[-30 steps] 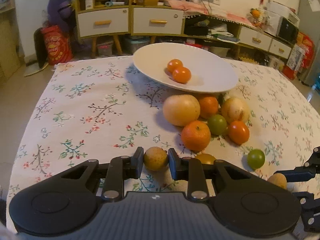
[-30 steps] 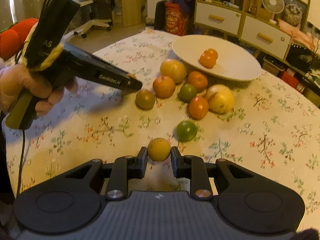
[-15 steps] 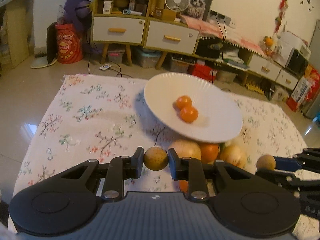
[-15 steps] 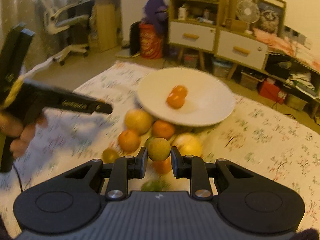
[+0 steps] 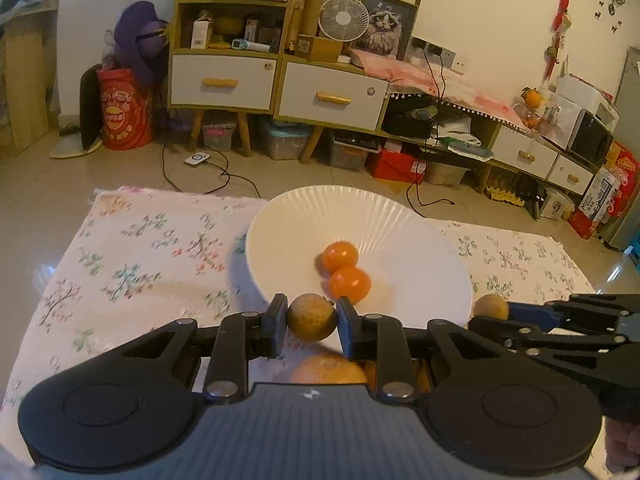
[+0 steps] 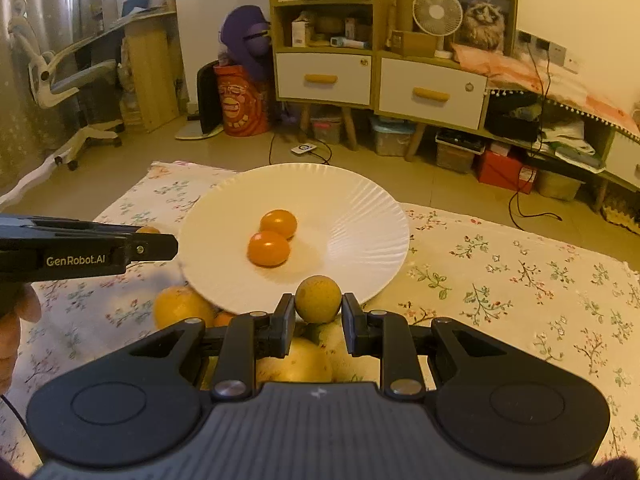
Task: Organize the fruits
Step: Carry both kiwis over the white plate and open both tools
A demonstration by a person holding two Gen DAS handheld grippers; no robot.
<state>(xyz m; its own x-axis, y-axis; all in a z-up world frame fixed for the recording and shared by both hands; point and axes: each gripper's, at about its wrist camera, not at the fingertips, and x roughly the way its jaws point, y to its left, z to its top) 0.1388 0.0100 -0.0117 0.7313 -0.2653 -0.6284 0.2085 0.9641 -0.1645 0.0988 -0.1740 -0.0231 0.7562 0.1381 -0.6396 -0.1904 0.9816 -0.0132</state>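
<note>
My left gripper [image 5: 312,320] is shut on a small brown round fruit [image 5: 312,317], held at the near rim of the white plate [image 5: 400,240]. My right gripper [image 6: 318,309] is shut on a similar yellow-brown round fruit [image 6: 318,299], also at the plate's [image 6: 352,208] near rim. Two orange fruits [image 5: 345,272] [image 6: 272,240] lie in the plate's middle. In the left wrist view the right gripper [image 5: 494,308] reaches in from the right with its fruit [image 5: 491,306]. In the right wrist view the left gripper's fingers [image 6: 152,246] come in from the left.
Larger yellow and orange fruits [image 6: 182,308] [image 5: 328,370] lie on the floral tablecloth [image 6: 500,280] below and in front of the plate, mostly hidden by the grippers. A hand [image 6: 16,332] shows at the left edge. Cabinets [image 5: 280,88] and clutter stand beyond the table.
Both grippers, each still holding its small fruit, have lifted and moved forward from the loose fruit pile to the plate's near rim.
</note>
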